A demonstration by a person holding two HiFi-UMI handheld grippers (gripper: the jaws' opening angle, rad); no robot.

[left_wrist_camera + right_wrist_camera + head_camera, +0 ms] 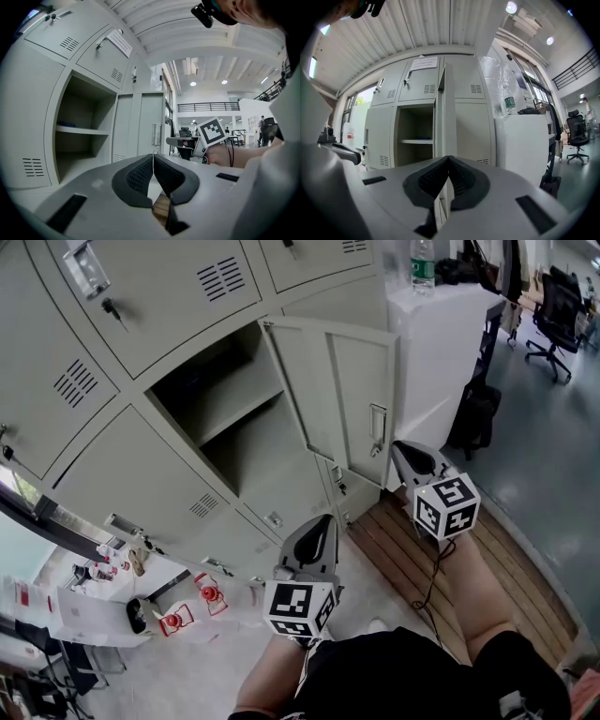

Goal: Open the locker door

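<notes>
The grey locker door (342,399) stands swung open to the right, its handle (377,427) on the outer face. Beside it the open compartment (234,418) shows a shelf inside. My right gripper (398,448) is shut with nothing in it, a little right of and below the handle, not touching the door. In the right gripper view its tips (449,159) point at the door's edge (446,112). My left gripper (319,521) hangs lower, in front of the bottom lockers, shut and empty. From its own view the closed tips (153,157) face the door (140,126).
A white cabinet (441,343) with a plastic bottle (423,263) on top stands right of the lockers, a black bag (473,413) at its foot. An office chair (558,306) is farther right. Wooden planks (412,559) lie below the door. Red items (211,594) sit on the floor at lower left.
</notes>
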